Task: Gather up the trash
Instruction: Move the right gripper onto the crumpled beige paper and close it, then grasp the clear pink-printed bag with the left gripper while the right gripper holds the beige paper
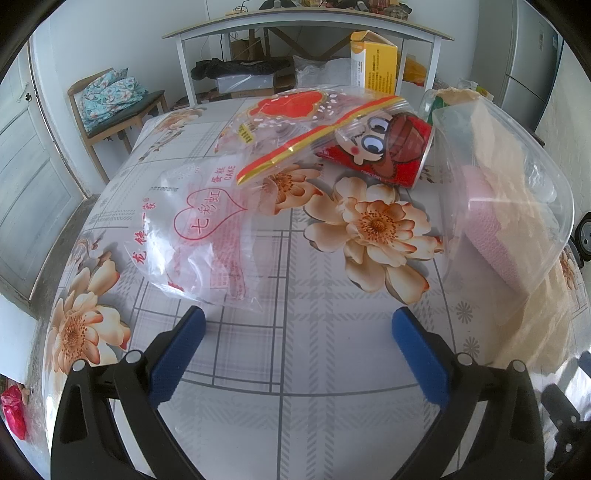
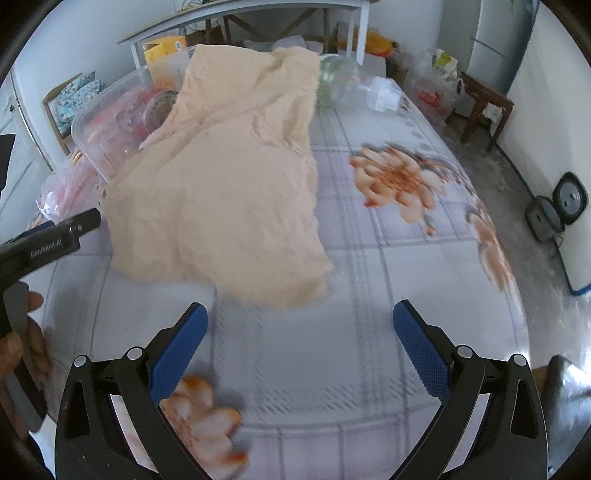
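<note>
floral oilcloth table [image 1: 295, 369] fills both views. left gripper [image 1: 297, 341] hovers w/ jaws wide apart, holding nothing; clear cake bag [image 1: 199, 236] at 11 o'clock just past its tip, red can [image 1: 391, 151] at 1 beyond, clear tub [image 1: 517, 206] at 2. right gripper [image 2: 299, 343] also spread wide, empty; beige paper [image 2: 229, 199] at 12.

The white-framed desk [image 1: 306, 26] stands against the pale rear wall. Left of the desk: a wooden chair [image 1: 114, 110] holding floral bedding. Right of the desk: a grey refrigerator [image 1: 532, 62] and a dark wooden stool [image 2: 484, 107]. Floor: grey concrete.
</note>
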Available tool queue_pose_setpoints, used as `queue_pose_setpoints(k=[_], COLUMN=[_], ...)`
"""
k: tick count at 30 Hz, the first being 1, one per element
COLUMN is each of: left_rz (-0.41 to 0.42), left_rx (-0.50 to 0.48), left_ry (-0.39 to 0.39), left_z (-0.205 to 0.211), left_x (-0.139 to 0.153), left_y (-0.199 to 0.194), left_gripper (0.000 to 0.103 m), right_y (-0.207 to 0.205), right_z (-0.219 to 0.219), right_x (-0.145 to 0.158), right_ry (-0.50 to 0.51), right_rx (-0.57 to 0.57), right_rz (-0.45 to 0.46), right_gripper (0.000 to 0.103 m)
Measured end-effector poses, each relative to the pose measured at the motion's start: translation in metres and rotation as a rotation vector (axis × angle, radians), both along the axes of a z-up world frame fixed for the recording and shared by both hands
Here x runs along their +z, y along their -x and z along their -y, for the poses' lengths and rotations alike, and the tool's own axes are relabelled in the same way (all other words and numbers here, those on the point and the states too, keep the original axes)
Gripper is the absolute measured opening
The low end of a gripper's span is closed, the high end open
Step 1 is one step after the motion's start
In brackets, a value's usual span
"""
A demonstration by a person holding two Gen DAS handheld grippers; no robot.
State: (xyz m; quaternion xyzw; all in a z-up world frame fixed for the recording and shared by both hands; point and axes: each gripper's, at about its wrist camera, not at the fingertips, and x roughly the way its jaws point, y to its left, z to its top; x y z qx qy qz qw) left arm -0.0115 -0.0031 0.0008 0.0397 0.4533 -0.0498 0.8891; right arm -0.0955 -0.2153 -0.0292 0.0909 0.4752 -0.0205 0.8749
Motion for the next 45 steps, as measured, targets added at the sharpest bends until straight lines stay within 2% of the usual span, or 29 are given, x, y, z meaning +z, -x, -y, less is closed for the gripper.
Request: queue_pose_setpoints(k=[4,8,11,17,19,20,25,26,27,28,29,30,35,38,42,45], left_rz=[0.000,-0.001,-0.001,-0.001,-0.001,-0.001,-0.002,-0.002,-0.002,-0.002,-0.002,-0.002,-0.003,-0.005,0.105,0.217], left_rx=[0.000,0.000,0.000,0.000,0.000,0.000,0.000,0.000,0.000,0.000,0.000,0.000,-0.010,-0.059,-0.108,-0.211], left_ry=[0.000,0.000,0.000,0.000,0.000,0.000,0.000,0.000,0.000,0.000,0.000,0.000,0.001,-0.023,-0.139,-0.208], left_z=[0.000,0.001,0.001,0.001,0.000,0.001,0.000,0.001,0.000,0.000,0.000,0.000,0.000,0.003,0.004,0.012], left_x=[0.000,0.000,0.000,0.000,0.000,0.000,0.000,0.000,0.000,0.000,0.000,0.000,0.000,0.002,0.013,0.022], left_y=[0.000,0.000,0.001,0.001,0.000,0.000,0.000,0.000,0.000,0.000,0.000,0.000,0.000,0.006,0.019,0.023], left_gripper=[0.099,0.099,0.099,0.099,0.099,0.099,0.099,0.099,0.099,0.099,0.099,0.099,0.099,0.099,0.099,0.099], right_y=[0.005,-0.013,-0.038,-0.051,-0.051,-0.051,-0.044,-0.043,-0.043,-0.043,-0.043,-0.045,-0.040,-0.034,-0.024,-0.016], right_z=[0.003,-0.016,-0.024,-0.021,-0.021,-0.020,-0.024,-0.025,-0.025,-0.024,-0.022,-0.021,-0.021,-0.015,-0.007,-0.005], right_x=[0.017,0.037,0.032,0.017,0.013,0.010,0.014,0.015,0.016,0.017,0.016,0.016,0.015,0.014,0.017,0.021], right_ry=[-0.112,-0.049,-0.008,-0.090,-0.108,-0.121,-0.092,-0.079,-0.075,-0.077,-0.086,-0.087,-0.070,-0.071,-0.082,-0.089], right_rx=[0.019,0.053,0.091,0.148,0.153,0.157,0.179,0.181,0.181,0.176,0.171,0.168,0.175,0.164,0.149,0.138], right_rz=[0.045,0.113,0.093,0.075,0.074,0.068,0.085,0.087,0.088,0.089,0.083,0.079,0.084,0.088,0.100,0.118], right_gripper=[0.096,0.096,0.096,0.096,0.089,0.081,0.068,0.057,0.040,0.031,0.012,0.004,0.000,0.000,0.000,0.000])
